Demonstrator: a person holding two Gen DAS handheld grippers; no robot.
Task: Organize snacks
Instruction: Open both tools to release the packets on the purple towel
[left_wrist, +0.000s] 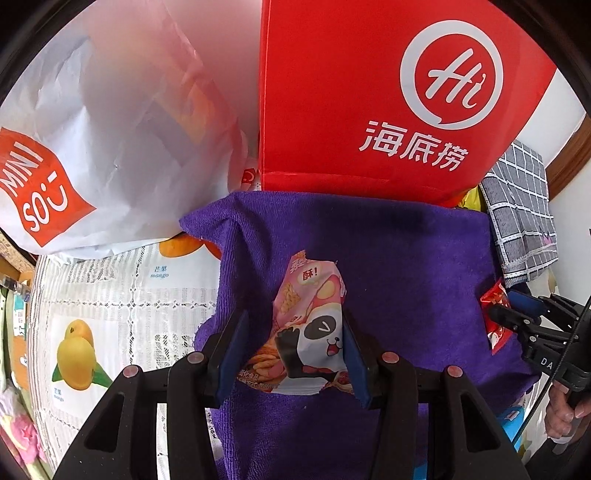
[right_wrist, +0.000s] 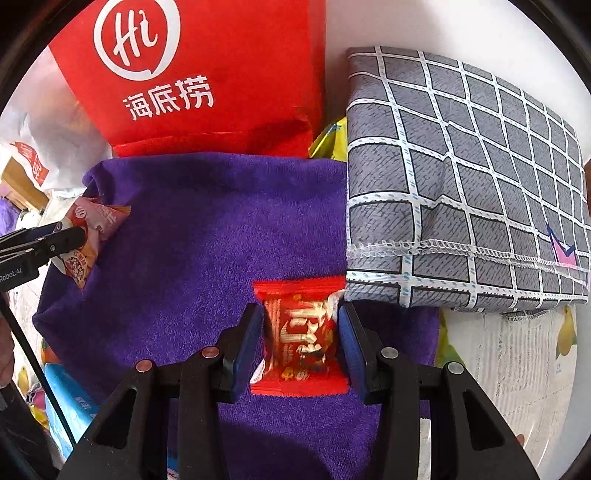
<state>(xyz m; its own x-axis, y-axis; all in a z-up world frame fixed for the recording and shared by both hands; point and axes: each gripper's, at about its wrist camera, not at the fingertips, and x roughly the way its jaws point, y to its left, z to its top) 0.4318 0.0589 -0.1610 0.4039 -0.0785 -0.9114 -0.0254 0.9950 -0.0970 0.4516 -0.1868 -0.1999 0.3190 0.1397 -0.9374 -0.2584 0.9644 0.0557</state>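
left gripper (left_wrist: 293, 343) clamps pink panda snack packet (left_wrist: 310, 325); right gripper (right_wrist: 301, 341) clamps red snack packet (right_wrist: 301, 332), both over purple towel (right_wrist: 207, 229). advice: lower flat, release gently, keep packets apart.

A pink snack packet (left_wrist: 314, 325) printed with a cartoon panda and crackers, crinkled and sealed, stands tilted over the purple towel (left_wrist: 406, 251), its lower sides pinched inward; a small red snack packet (right_wrist: 300, 338) with gold and white lettering, crimped ends near and far, sits at the towel's right, beside the grey checked cloth (right_wrist: 461, 184).
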